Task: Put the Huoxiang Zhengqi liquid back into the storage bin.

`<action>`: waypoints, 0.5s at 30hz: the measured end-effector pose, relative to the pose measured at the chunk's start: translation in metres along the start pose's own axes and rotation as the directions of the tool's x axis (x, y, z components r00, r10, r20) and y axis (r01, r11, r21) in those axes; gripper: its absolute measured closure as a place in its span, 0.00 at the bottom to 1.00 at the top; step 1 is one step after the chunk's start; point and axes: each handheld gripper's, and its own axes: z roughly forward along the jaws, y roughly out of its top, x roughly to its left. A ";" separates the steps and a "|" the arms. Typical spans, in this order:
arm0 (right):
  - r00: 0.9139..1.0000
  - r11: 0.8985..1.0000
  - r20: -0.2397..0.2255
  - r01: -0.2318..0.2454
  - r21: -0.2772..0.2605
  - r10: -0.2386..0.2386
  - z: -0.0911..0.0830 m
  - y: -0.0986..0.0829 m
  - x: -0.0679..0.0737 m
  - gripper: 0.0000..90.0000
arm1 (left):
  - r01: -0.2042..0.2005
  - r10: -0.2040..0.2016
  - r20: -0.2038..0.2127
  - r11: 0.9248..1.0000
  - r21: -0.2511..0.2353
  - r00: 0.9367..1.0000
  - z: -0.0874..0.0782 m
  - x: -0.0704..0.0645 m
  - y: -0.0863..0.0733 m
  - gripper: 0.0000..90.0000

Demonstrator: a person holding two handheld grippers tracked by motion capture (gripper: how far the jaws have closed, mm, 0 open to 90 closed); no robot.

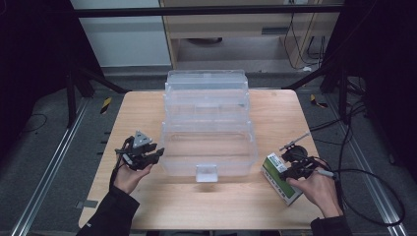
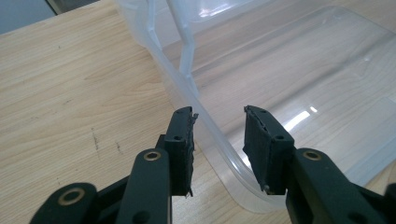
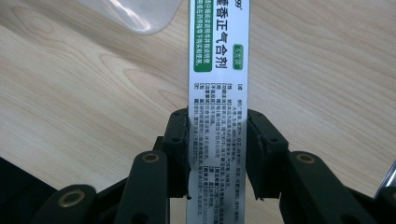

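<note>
A white and green box [image 1: 280,178] is seen near the front right corner of the bench [image 1: 147,113], just right of the clear plastic bin [image 1: 209,147]. Its long axis is laid at a slant across the bench top, one end turned toward the bin and the far edge, the other toward the person. In the right gripper view the box [image 3: 218,93] is shown on its narrow side, running straight away from the camera between the jaws, with green print at its far end.

The right claw [image 1: 293,166] is clenched on the box: both jaws are pressed flat against its two long sides. It is held by a hand [image 1: 319,189] brought in from the bottom right, with the forearm angled up and inward.

The left claw [image 1: 142,156] is released. In the left gripper view the left claw [image 2: 218,144] is set astride the bin's rounded near corner [image 2: 219,144], the rim being passed between the spread jaws, with one jaw outside the wall and one over the inside; whether either jaw is touching the plastic cannot be told. The left hand [image 1: 129,178] is held low, palm up beneath the tool.

Bare wood is left in front of the bin and to the left of the left claw. The box is placed close to the right edge of the bench, and a narrow strip of wood is left between it and the bin wall.
</note>
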 end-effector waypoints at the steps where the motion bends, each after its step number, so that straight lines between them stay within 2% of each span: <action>1: 1.000 1.000 0.001 -0.002 -0.007 0.002 -0.003 0.000 0.000 0.71 | -0.001 0.001 -0.001 1.000 0.000 1.000 0.000 0.000 0.000 0.69; 6: 1.000 0.996 0.018 -0.017 -0.085 0.019 -0.018 0.003 -0.003 0.71 | -0.001 0.001 -0.001 1.000 0.000 1.000 0.000 0.000 0.000 0.69; 11: 0.999 0.987 0.031 -0.027 -0.157 0.032 -0.034 0.008 -0.007 0.71 | -0.001 0.001 -0.001 1.000 0.001 1.000 0.000 -0.001 0.000 0.69; 15: 0.999 0.978 0.044 -0.014 -0.207 0.024 -0.049 0.015 -0.008 0.71 | 0.002 -0.002 0.002 1.000 0.001 1.000 0.000 -0.001 0.000 0.70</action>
